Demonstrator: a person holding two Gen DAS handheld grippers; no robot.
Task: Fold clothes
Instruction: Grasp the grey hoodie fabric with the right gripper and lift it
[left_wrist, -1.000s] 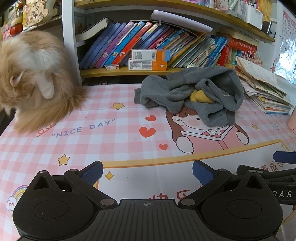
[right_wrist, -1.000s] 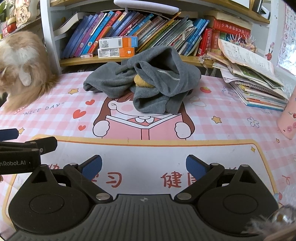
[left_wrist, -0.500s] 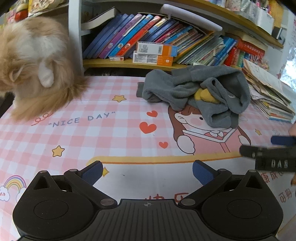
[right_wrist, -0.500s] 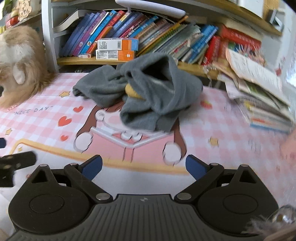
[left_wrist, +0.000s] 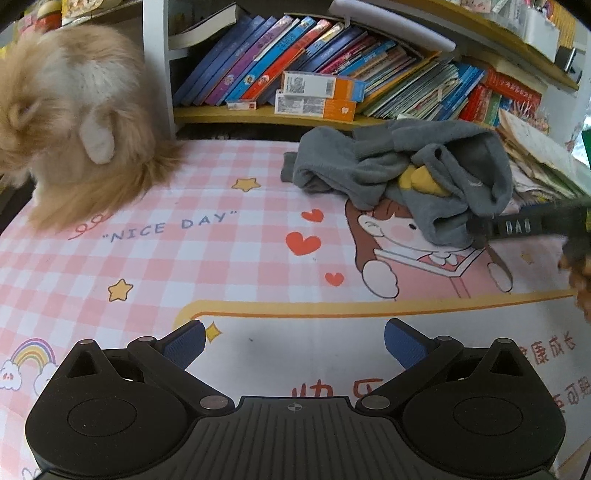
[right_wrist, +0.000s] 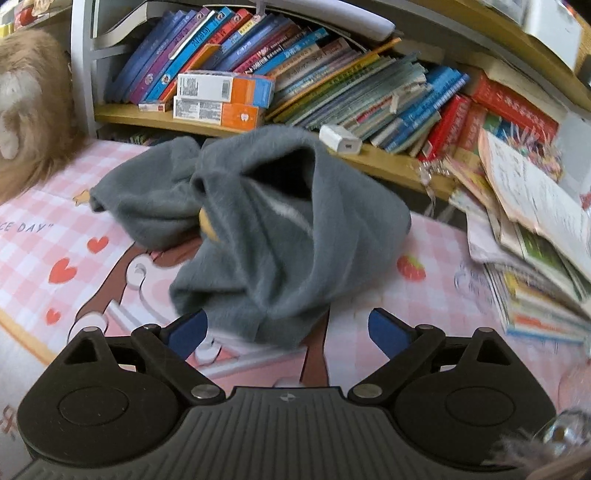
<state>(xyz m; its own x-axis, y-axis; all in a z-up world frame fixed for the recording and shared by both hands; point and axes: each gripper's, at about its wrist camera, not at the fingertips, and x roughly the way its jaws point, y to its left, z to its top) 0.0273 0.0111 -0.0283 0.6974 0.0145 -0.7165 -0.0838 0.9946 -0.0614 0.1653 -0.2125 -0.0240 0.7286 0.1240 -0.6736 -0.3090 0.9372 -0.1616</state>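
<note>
A crumpled grey garment (left_wrist: 402, 177) with a yellow patch lies at the back of the pink checked table mat (left_wrist: 184, 266), in front of the bookshelf. It also fills the middle of the right wrist view (right_wrist: 280, 236). My right gripper (right_wrist: 288, 330) is open, its blue fingertips (right_wrist: 186, 330) on either side of the garment's near hem. In the left wrist view its black fingers (left_wrist: 517, 225) reach the garment's right edge. My left gripper (left_wrist: 293, 343) is open and empty, well short of the garment.
A fluffy orange cat (left_wrist: 70, 133) sits at the back left of the mat. A bookshelf (left_wrist: 332, 81) with books and boxes runs along the back. A pile of booklets (right_wrist: 532, 243) lies at the right.
My right gripper has moved forward to the garment, whose hem now lies between its open fingers. My left gripper has shifted slightly forward and stays open.
</note>
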